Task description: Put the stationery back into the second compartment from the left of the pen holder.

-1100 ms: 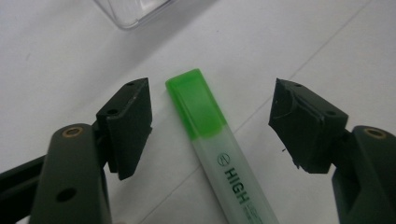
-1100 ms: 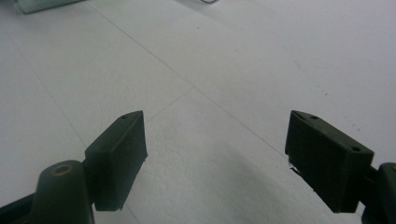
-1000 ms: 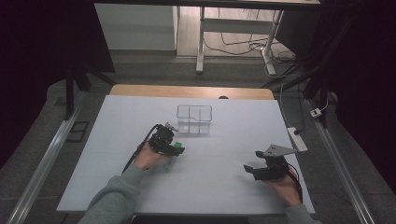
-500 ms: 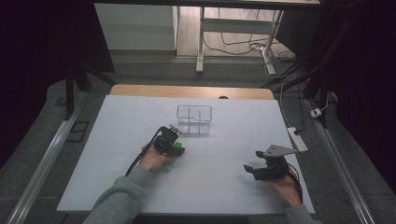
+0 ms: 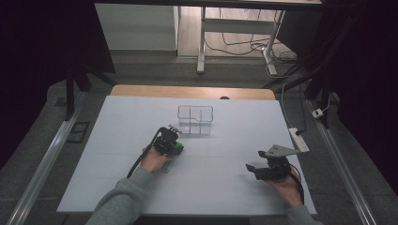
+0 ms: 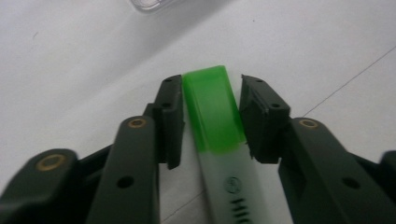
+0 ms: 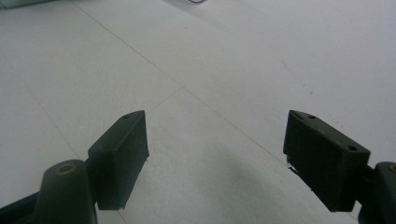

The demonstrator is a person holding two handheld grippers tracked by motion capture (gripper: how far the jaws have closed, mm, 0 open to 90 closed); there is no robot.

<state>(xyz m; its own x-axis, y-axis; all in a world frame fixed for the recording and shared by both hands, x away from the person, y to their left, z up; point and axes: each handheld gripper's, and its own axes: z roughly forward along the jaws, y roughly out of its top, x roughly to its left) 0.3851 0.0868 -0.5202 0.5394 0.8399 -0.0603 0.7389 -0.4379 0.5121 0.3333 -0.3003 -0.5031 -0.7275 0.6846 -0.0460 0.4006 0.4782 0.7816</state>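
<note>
A green highlighter with a translucent green cap and a white barrel lies flat on the white table. My left gripper reaches down over it, one jaw on each side of the cap. The jaws have just been closing, and thin slivers of table still show beside the cap. In the high view the left gripper sits just in front of a clear plastic box, with the highlighter showing green at its tip. My right gripper rests near the table's right front, open, and in its own view the right gripper holds nothing between its jaws.
A clear plastic box with dividers stands behind the left gripper, and its corner shows at the top of the left gripper view. A white power strip lies at the table's right edge. Desk legs and cables stand beyond the far edge.
The left forearm has shifted slightly while its gripper stays over the green highlighter. The right hand has kept still.
</note>
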